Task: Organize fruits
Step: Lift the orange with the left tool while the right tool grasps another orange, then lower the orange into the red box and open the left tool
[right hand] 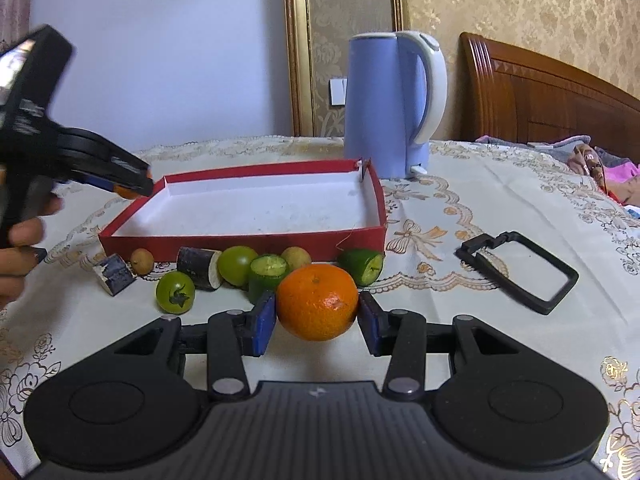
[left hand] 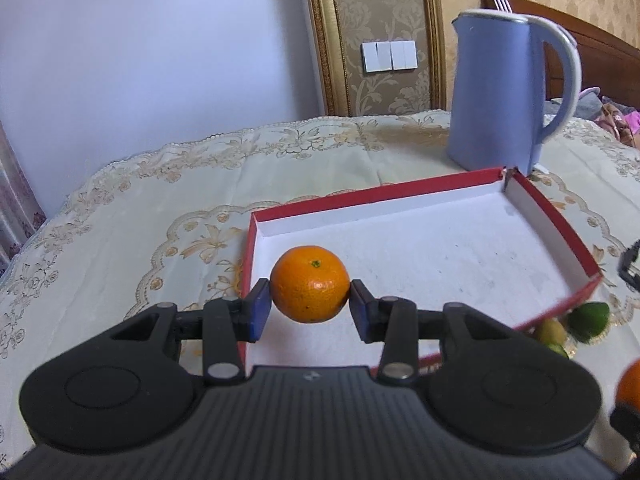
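My left gripper [left hand: 310, 304] is shut on an orange mandarin [left hand: 310, 284] and holds it over the near left corner of the red box [left hand: 556, 216], whose white inside is bare. The left gripper also shows at the left of the right wrist view [right hand: 132, 190], at the box's left corner. My right gripper [right hand: 316, 320] is shut on a second mandarin [right hand: 318, 306] just above the tablecloth, in front of the box [right hand: 240, 246]. Several small fruits lie along the box's front wall: a green tomato [right hand: 175, 292], cut limes [right hand: 362, 266], a longan [right hand: 142, 261] and dark cane pieces [right hand: 198, 268].
A blue kettle [right hand: 394, 104] stands behind the box's far right corner; it also shows in the left wrist view [left hand: 500, 92]. A black rectangular frame [right hand: 520, 268] lies on the cloth to the right. A wooden headboard [right hand: 540, 92] stands past the table's right edge.
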Motion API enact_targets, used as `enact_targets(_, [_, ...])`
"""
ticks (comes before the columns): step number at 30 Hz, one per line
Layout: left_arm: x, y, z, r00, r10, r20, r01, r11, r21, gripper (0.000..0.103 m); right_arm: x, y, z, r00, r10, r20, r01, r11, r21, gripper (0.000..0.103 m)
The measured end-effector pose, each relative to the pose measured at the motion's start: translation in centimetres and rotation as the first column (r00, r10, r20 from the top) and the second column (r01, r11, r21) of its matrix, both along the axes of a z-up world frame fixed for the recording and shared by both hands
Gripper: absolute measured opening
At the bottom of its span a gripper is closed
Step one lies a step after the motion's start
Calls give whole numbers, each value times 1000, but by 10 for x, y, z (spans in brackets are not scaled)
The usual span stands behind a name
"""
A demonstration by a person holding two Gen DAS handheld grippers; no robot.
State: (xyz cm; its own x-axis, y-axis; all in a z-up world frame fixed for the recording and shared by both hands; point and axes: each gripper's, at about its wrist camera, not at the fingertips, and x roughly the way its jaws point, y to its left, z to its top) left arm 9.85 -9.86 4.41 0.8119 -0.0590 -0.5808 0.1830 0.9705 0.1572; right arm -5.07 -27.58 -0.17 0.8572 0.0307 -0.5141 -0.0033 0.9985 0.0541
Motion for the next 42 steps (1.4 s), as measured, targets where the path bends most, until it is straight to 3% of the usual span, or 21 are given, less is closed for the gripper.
enact_targets(9, [37,-19,-13,1000,21,-2,-20,999,41,39,-9,-3,5,1000,1,17,-1,1000,5,43])
enact_targets(22, [79,-27,-38,996,56,-69,-53,997,51,40,-15,-5,9,1000,-5,25,5,1000,0,43])
enact_targets(35, [87,-25,-42,994,71,-79,-66,996,57,41,-14,-1,9,1000,4,23,-4,1000,-7,43])
enact_targets(42, [76,-23,-34,997,75,1,-75,994,83,70,-10,6,9,1000,16,21,-15,1000,-15,43])
